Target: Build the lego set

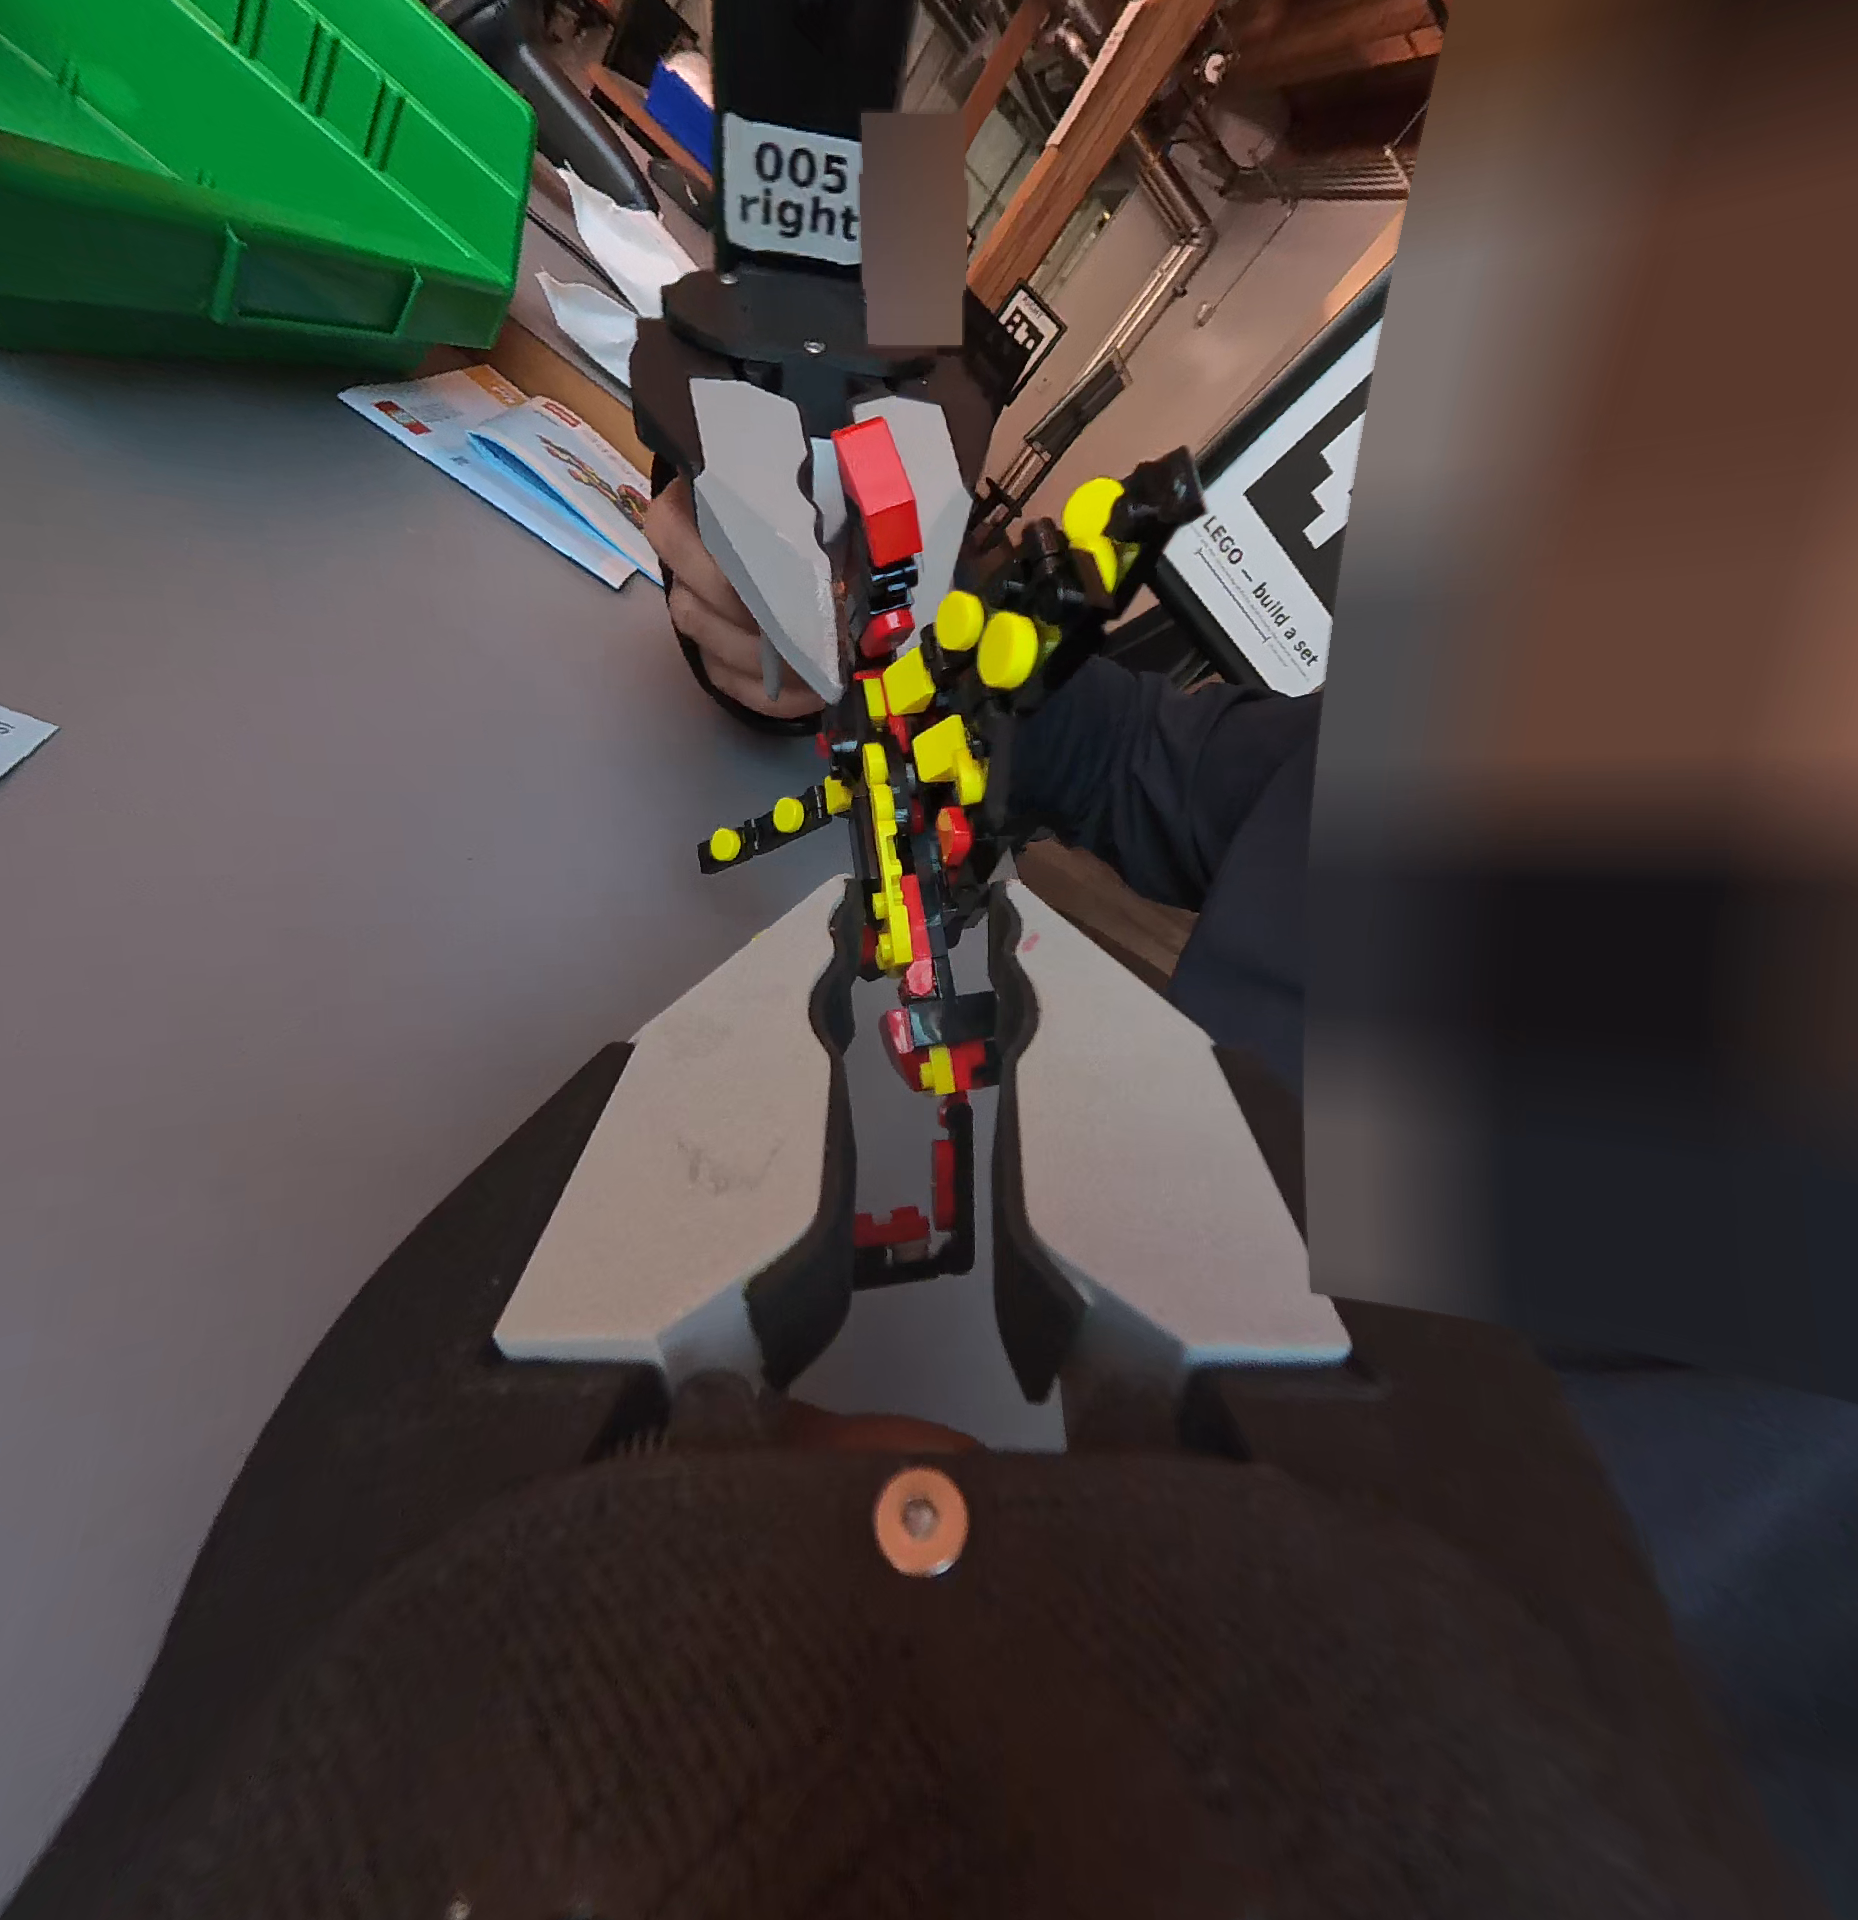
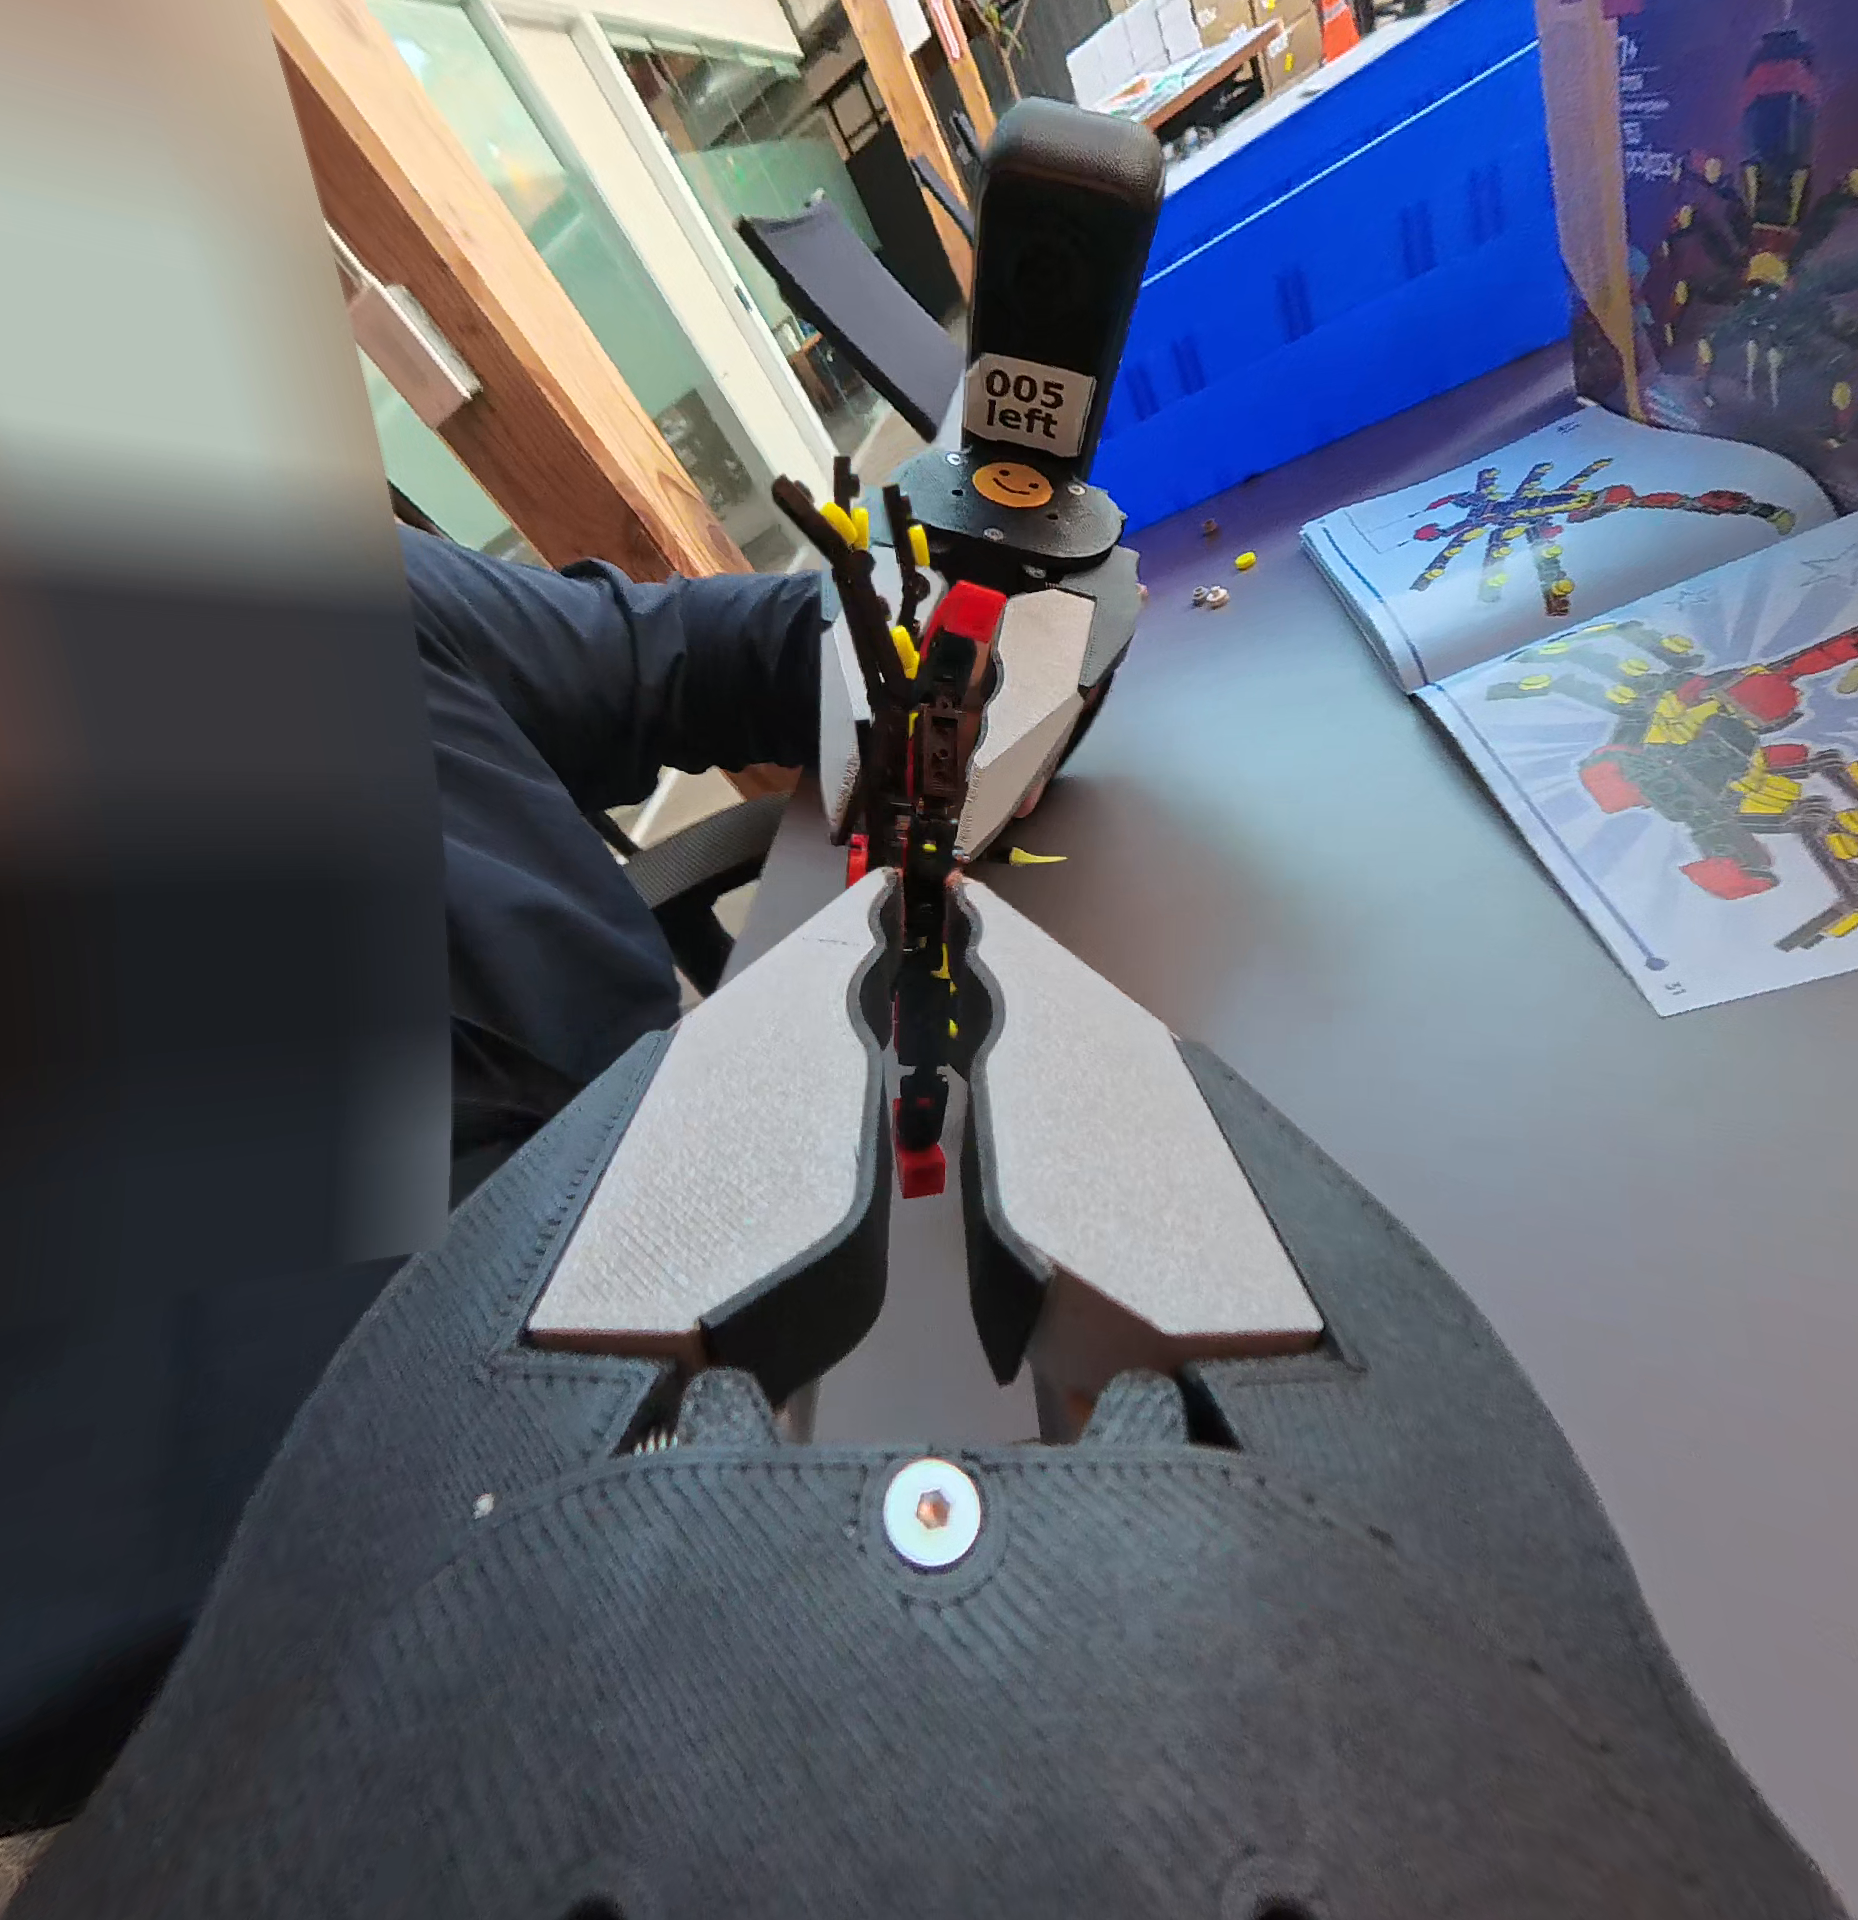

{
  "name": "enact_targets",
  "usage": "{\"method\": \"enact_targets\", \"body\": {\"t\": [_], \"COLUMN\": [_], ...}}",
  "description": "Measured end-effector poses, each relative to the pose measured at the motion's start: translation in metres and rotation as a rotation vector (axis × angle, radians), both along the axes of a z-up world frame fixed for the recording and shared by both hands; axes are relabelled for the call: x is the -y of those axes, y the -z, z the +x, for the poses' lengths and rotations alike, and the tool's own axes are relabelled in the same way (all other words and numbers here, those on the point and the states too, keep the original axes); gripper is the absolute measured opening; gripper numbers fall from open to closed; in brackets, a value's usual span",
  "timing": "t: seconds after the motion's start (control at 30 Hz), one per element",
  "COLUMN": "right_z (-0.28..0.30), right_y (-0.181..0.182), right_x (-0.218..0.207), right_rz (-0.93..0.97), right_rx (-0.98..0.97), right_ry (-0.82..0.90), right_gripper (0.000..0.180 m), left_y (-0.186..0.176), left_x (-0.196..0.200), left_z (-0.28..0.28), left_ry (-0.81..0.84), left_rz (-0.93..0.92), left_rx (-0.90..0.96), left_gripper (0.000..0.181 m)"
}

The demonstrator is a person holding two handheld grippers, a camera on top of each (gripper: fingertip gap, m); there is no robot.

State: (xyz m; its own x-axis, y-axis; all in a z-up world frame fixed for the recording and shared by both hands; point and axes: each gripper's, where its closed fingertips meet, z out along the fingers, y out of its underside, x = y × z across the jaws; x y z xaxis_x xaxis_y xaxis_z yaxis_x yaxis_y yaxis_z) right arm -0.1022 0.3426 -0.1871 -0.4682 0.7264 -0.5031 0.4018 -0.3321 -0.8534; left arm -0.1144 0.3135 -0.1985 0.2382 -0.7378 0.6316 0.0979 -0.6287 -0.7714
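Observation:
A red, yellow and black lego model with long spindly legs is held in the air between both grippers. My left gripper is shut on its lower body, with a red and black limb lying between the fingers. My right gripper faces it from the far side, shut on the model's other end near a red block. In the right wrist view, my right gripper clamps the thin black body of the model, and the left gripper grips it just beyond.
A grey table lies below. A green bin and an instruction booklet are at the back. The right wrist view shows open instruction pages, a blue bin, the set's box and small loose pieces. My right fingertips sit around 4 cm from my left ones.

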Motion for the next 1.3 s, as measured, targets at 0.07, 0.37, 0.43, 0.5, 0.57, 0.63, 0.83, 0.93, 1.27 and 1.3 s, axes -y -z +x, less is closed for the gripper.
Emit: {"method": "enact_targets", "body": {"t": [0.07, 0.37, 0.43, 0.5, 0.57, 0.63, 0.83, 0.93, 1.27, 1.3], "right_z": [0.000, 0.003, 0.004, 0.005, 0.004, 0.005, 0.005, 0.004, 0.003, 0.003], "right_y": [0.001, 0.006, 0.007, 0.007, 0.008, 0.008, 0.008, 0.005, 0.000, 0.000], "right_x": [-0.001, 0.003, 0.007, 0.008, 0.007, 0.008, 0.010, 0.010, 0.009, 0.009], "right_rz": [0.066, 0.185, 0.198, 0.197, 0.190, 0.180, 0.167, 0.119, -0.084, -0.087], "right_rx": [-0.006, -0.018, -0.019, -0.023, -0.024, -0.028, -0.029, -0.022, -0.030, -0.029], "right_ry": [0.015, -0.012, -0.031, -0.041, -0.036, -0.048, -0.063, -0.059, -0.090, -0.089], "right_gripper": [0.003, 0.004, 0.004, 0.003, 0.003, 0.003, 0.004, 0.004, 0.005, 0.005], "left_y": [0.001, 0.005, 0.006, 0.006, 0.006, 0.006, 0.006, 0.007, 0.000, 0.001], "left_x": [-0.001, 0.002, 0.005, 0.006, 0.005, 0.006, 0.008, 0.009, 0.008, 0.007], "left_z": [0.000, 0.001, 0.002, 0.003, 0.002, 0.003, 0.004, 0.005, 0.003, 0.003], "left_ry": [-0.009, 0.005, 0.020, 0.026, 0.021, 0.026, 0.039, 0.052, 0.035, 0.033], "left_rz": [0.002, -0.003, 0.002, 0.007, 0.006, 0.007, 0.013, 0.015, 0.029, 0.029], "left_rx": [-0.013, -0.046, -0.060, -0.065, -0.064, -0.065, -0.074, -0.076, -0.039, -0.040], "left_gripper": [0.020, 0.019, 0.019, 0.019, 0.019, 0.019, 0.019, 0.020, 0.020, 0.020]}}
